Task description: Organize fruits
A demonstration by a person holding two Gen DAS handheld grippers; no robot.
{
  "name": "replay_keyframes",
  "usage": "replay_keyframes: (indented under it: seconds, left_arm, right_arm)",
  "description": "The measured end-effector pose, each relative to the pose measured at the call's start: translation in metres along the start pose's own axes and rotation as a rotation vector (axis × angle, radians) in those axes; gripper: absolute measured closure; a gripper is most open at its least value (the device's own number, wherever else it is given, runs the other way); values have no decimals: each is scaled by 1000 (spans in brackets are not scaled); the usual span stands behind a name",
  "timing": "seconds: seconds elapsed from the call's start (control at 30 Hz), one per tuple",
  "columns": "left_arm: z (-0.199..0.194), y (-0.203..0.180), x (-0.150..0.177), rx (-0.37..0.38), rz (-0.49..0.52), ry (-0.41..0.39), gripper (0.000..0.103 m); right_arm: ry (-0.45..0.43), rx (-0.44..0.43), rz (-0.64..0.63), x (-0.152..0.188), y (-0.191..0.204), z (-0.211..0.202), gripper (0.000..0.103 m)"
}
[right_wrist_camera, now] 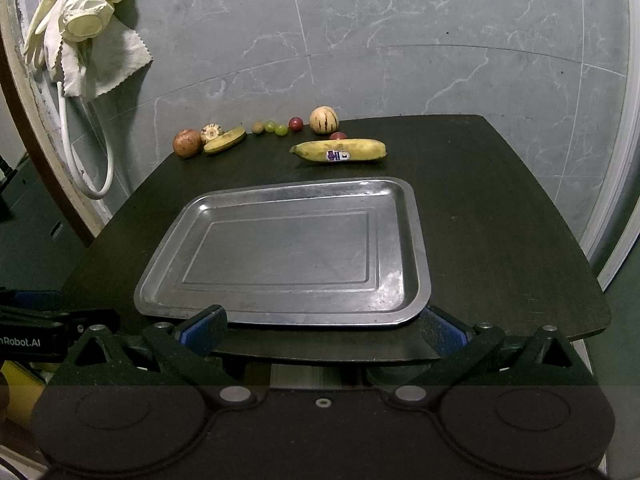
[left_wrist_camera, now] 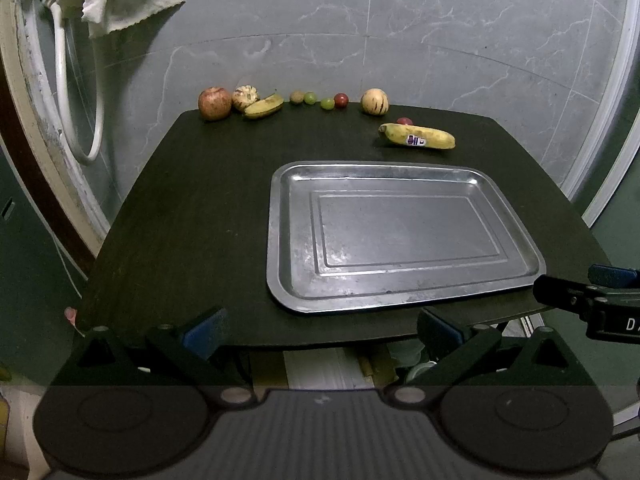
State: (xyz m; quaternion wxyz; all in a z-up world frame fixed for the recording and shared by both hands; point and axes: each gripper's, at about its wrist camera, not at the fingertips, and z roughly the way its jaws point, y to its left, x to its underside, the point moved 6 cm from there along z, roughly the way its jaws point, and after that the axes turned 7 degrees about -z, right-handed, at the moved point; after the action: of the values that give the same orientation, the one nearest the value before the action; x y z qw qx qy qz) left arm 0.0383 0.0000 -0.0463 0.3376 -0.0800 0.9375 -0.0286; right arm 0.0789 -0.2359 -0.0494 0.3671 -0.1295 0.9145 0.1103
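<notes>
A bare metal tray (left_wrist_camera: 280, 240) (right_wrist_camera: 416, 240) lies on the dark table (left_wrist_camera: 180, 220) (right_wrist_camera: 500, 220). Behind it lies a stickered banana (left_wrist_camera: 418, 137) (right_wrist_camera: 340, 149). Along the far edge sit an apple (left_wrist_camera: 214, 103) (right_wrist_camera: 187, 143), a smaller banana (left_wrist_camera: 264, 106) (right_wrist_camera: 225, 141), a striped round fruit (left_wrist_camera: 374, 101) (right_wrist_camera: 324, 119), green grapes (left_wrist_camera: 327, 103) (right_wrist_camera: 281, 129) and small red fruits (left_wrist_camera: 341, 99) (right_wrist_camera: 295, 123). My left gripper (left_wrist_camera: 320, 332) hangs open at the table's near edge, nothing between its fingers. My right gripper (right_wrist_camera: 322, 330) is open too, at the tray's near rim.
A grey marble wall rises behind the table. Gloves and a cloth (right_wrist_camera: 80, 28) hang at upper left above a white hose (left_wrist_camera: 64, 92) (right_wrist_camera: 86, 160). The right gripper's side (left_wrist_camera: 592, 304) shows at the left view's right edge; the left gripper's side (right_wrist_camera: 40, 328) at the right view's left edge.
</notes>
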Motion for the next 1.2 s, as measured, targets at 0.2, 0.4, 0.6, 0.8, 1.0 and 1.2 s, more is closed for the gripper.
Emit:
replay_keyframes:
  seconds: [0.2, 0.4, 0.6, 0.8, 1.0, 1.2]
  left_arm:
    - [0, 0, 0, -1, 0, 1, 1]
    - [0, 0, 0, -1, 0, 3, 1]
    - [0, 0, 0, 0, 2, 3, 1]
    - [0, 0, 0, -1, 1, 4, 1]
    - [0, 0, 0, 0, 2, 3, 1]
    - [0, 0, 0, 0, 1, 3, 1]
  right_arm:
    - [-1, -6, -5, 0, 1, 0, 1]
    - [0, -7, -4, 0, 2, 0, 1]
    - [2, -6, -2, 0, 1, -1, 1]
    - [2, -6, -1, -1, 0, -1, 1]
    - [2, -6, -1, 0, 1, -2, 1]
    - [3, -6, -1, 0, 1, -2, 1]
